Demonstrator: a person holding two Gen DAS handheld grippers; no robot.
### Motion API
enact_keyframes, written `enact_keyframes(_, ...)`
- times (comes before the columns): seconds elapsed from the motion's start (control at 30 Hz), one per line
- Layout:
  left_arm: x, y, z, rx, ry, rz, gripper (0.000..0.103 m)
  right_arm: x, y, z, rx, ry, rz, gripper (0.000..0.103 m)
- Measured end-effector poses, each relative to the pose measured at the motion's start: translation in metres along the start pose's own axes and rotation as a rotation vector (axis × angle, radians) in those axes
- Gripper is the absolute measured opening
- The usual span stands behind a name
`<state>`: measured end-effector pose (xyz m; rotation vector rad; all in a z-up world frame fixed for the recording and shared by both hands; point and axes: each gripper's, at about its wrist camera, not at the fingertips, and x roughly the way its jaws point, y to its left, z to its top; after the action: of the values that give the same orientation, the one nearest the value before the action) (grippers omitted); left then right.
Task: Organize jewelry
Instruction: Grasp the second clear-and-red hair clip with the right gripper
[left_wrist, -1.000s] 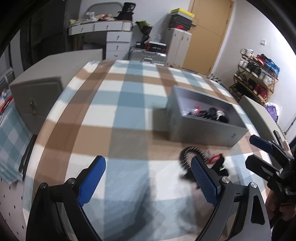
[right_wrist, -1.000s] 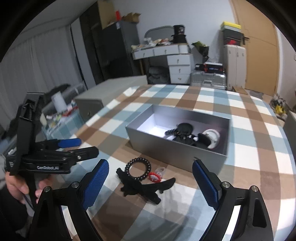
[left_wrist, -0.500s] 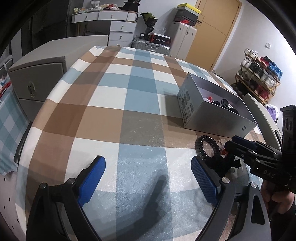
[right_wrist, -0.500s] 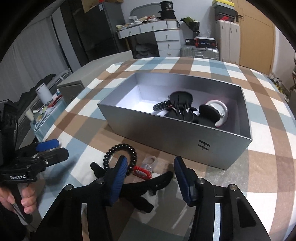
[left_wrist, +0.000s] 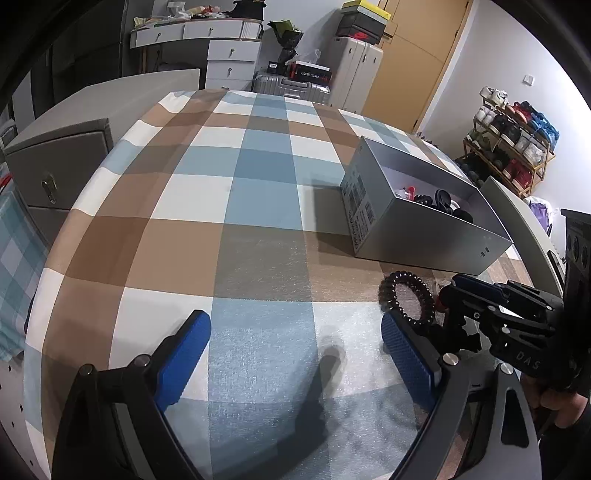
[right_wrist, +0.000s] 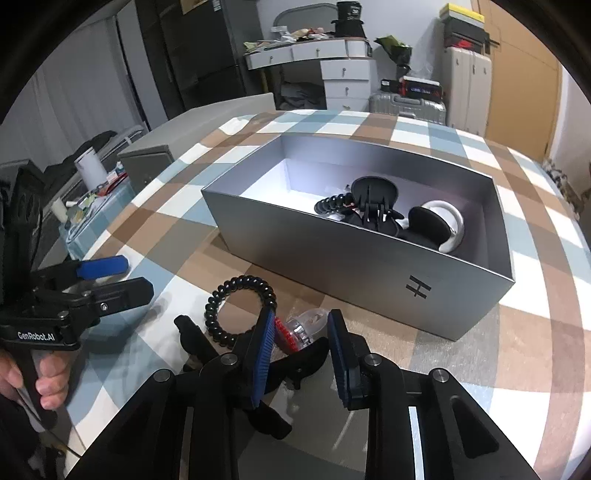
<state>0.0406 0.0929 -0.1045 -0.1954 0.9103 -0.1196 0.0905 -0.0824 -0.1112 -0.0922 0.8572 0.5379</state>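
Observation:
A silver box (right_wrist: 369, 266) on the checked tablecloth holds a black hair claw (right_wrist: 375, 197), a spiral hair tie and a white ring-shaped piece (right_wrist: 452, 225). In front of it lie a black spiral hair tie (right_wrist: 236, 310), a small red and clear piece (right_wrist: 299, 328) and a large black hair claw (right_wrist: 295, 369). My right gripper (right_wrist: 301, 350) is low over the red and clear piece and the large claw, its jaws narrowed around them with a gap left. My left gripper (left_wrist: 295, 350) is open and empty over bare cloth, left of the spiral tie (left_wrist: 406, 302). The box (left_wrist: 417, 229) also shows there.
A grey cabinet (left_wrist: 55, 162) stands beside the table's left side. Beyond the far edge are white drawers (left_wrist: 229, 55), a suitcase (left_wrist: 291, 86) and a shoe rack (left_wrist: 513, 147). The table edge runs close below my left gripper.
My right gripper has come down toward the items in front of the box and its jaws have narrowed from wide open. The left gripper has drawn back slightly and stayed open.

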Motion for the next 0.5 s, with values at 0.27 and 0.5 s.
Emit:
enact_keyframes(0.27, -0.002, -0.01, 0.003, 0.028, -0.01, -0.022, 0.091, -0.006, -0.003, -0.002, 0.009, -0.042, 0.015, 0.027)
enact_keyframes(0.5, -0.002, -0.017, 0.009, 0.045, -0.005, -0.015, 0.091, -0.02, -0.007, -0.002, 0.034, -0.112, 0.049, 0.027)
